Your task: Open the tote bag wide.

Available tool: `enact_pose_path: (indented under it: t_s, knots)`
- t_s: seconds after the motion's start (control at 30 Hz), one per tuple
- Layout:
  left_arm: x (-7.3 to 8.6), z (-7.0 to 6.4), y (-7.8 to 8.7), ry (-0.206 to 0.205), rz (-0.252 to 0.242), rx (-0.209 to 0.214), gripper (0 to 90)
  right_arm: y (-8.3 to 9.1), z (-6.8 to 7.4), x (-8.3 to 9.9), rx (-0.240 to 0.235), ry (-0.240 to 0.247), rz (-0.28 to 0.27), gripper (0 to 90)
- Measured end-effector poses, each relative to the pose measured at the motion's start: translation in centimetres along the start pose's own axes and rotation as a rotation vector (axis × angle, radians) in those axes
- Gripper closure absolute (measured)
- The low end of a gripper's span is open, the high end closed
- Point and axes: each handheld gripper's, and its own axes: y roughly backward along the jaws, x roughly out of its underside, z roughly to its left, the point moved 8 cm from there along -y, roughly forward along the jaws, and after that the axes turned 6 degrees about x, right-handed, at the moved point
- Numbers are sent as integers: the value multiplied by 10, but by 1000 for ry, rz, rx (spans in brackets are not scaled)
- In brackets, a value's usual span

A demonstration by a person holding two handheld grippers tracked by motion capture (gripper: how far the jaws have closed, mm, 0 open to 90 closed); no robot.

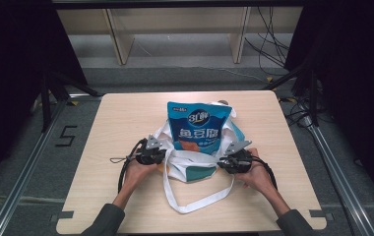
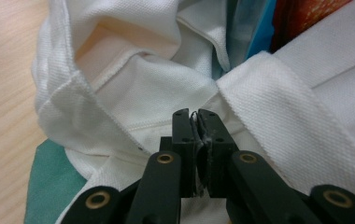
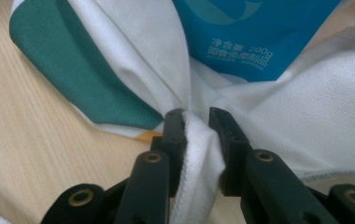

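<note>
Fig.: 2 hand-held grippers working a tote bag (image 1: 195,164) around a snack pouch (image 1: 199,125) on a wooden table (image 1: 121,123).

High view: the bag, white cloth w/ teal panels, lies crumpled near the table's middle, toward the person's side. The blue pouch stands upright in its mouth, top half well clear of the cloth, leaning slightly away from the person. A long white strap (image 1: 195,201) loops out over the near table edge side. L gripper (image 1: 151,153) sits at the bag's left rim, R gripper (image 1: 234,160) at its right rim, 1 per side of the pouch.

L gripper view: jaws pressed together, pinching a thin fold of the white cloth (image 2: 133,88) just beside the point where the strap is sewn on; only a sliver of fabric shows between the pads.

R gripper view: jaws clamped on a thick bunched fold of white cloth (image 3: 196,154), w/ a visible gap taken up by fabric; pouch's lower printed edge (image 3: 245,32) just behind.

Step in hand (judgement): both rims are held, so the bag is either being pulled up over the pouch or peeled down off it; 1 moment can't settle which.

Next move, if bagging: lift both rims together and evenly, spread slightly apart so the mouth clears the pouch's corners. L grip looks thin and may slip under load; re-grip deeper if cloth creeps. Uneven pull may topple the pouch.
</note>
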Motion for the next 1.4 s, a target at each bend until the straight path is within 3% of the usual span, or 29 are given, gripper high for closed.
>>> enact_pose_path:
  t_s: [0.17,0.27,0.33,0.43,0.53,0.67,0.73,0.9,0.93,1.0,1.07,1.27,1.4]
  knots:
    - [1,0,1,17,-23,7,842,-1,-1,-1,2,24,-23,748]
    - [1,0,1,57,-40,22,824,1,1,2,1,-39,-2,725]
    - [0,-1,2,56,-38,28,811,0,0,1,-9,-26,-17,702]
    - [-1,-3,4,63,-33,38,741,2,3,2,-9,-53,-6,658]
    - [-2,-4,4,59,-29,42,710,1,2,0,-13,-37,-18,647]
    - [-5,-4,7,83,-43,43,661,5,4,1,-64,-56,-9,595]
    - [-7,-5,9,98,-45,45,633,4,4,0,-62,-66,-31,575]
    - [-14,-6,17,81,-49,27,559,14,3,-3,-66,-88,-40,497]
    - [-14,-7,18,90,-48,25,543,17,6,-4,-83,-126,-38,490]
    - [-15,-7,22,73,-41,33,518,22,2,-6,-68,-117,-75,477]
    - [-18,-7,26,93,-57,27,495,30,1,-6,-71,-125,-58,451]
    - [-22,-8,41,81,-45,14,411,49,-3,-8,-41,-145,-128,421]
    - [-16,-8,54,105,-53,19,375,57,-8,-8,-33,-184,-147,409]
